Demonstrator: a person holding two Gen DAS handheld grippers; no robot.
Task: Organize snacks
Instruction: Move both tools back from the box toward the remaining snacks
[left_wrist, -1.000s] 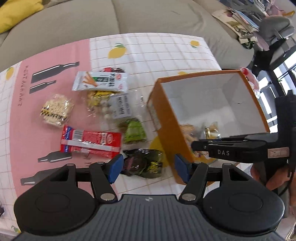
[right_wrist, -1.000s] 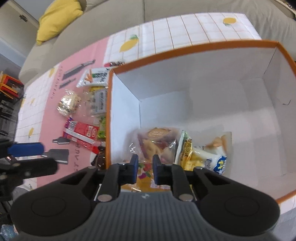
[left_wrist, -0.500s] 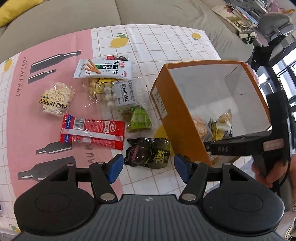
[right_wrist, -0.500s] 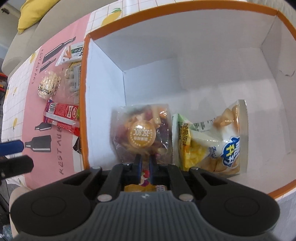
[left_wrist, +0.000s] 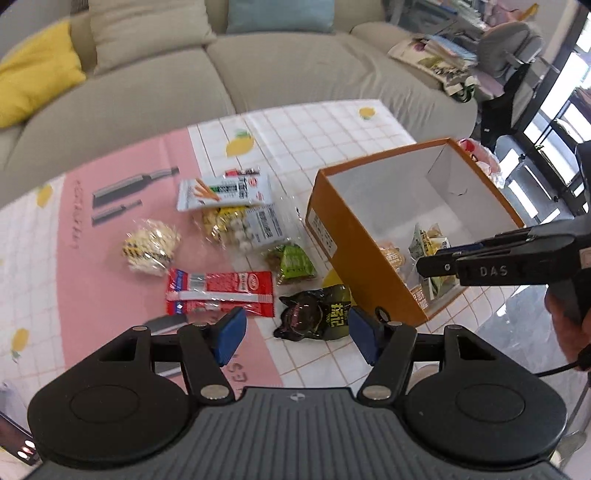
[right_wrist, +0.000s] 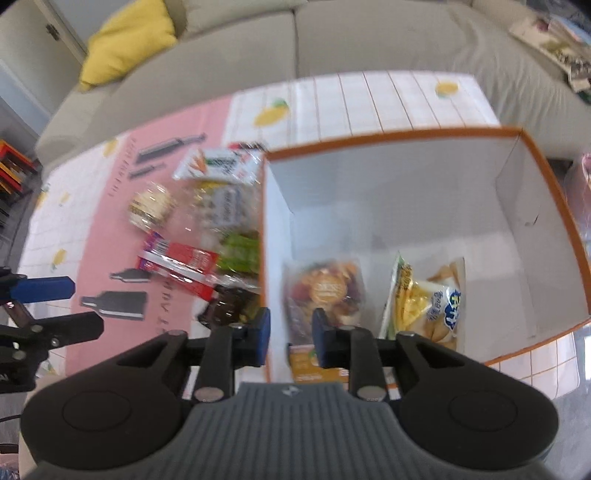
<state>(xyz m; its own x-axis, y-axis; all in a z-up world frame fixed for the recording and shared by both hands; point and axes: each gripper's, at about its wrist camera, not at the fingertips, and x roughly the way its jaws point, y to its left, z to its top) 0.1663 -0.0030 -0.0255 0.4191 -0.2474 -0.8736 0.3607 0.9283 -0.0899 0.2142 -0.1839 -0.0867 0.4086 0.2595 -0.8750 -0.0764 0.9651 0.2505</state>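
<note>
Snacks lie loose on the surface left of the orange box; two packets sit inside. Left gripper, fingers spread and empty, hovers near the dark packet; right gripper, fingers parted and empty, could snag the box wall. The red packet crowds any grasp.

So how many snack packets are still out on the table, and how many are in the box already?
Loose packets on the table: 7
Packets inside the orange box: 2
Total: 9
</note>
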